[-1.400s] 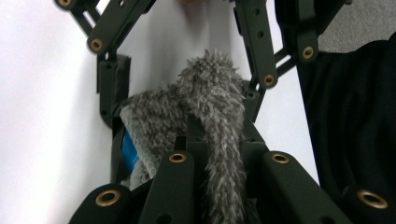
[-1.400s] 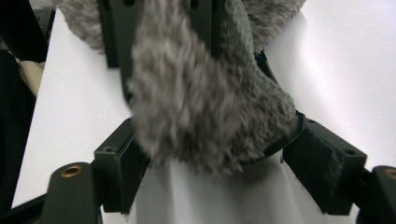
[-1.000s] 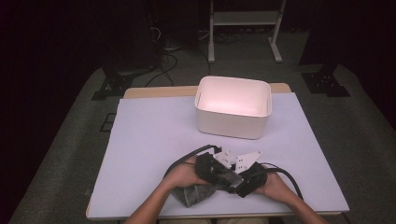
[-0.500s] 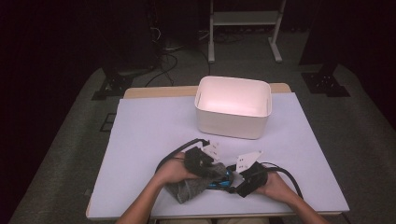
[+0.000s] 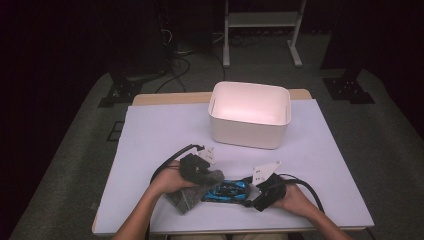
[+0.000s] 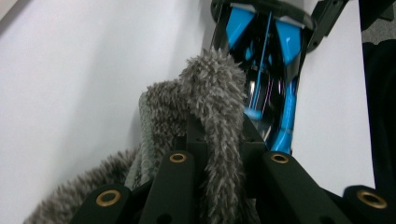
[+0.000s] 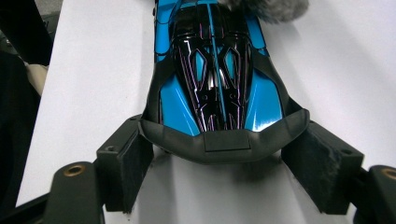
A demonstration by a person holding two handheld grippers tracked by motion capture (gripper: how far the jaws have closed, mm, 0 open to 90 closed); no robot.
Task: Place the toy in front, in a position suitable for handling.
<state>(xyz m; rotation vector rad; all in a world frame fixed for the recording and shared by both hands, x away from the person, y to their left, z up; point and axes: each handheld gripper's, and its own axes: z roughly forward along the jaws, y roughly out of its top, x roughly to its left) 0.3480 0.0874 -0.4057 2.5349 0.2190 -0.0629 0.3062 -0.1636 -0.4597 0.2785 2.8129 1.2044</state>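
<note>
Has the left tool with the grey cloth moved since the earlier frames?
Yes. The left tool, clamping the grey cloth, has slid left across the table, away from the white bin.

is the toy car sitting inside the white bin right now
No, the blue toy car lies on the table's white sheet, well in front of the white bin.

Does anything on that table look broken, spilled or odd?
Nothing stands out. The toy car looks whole, a grey cloth pinched in the left tongs rests against it, and the white tub stands upright.
</note>
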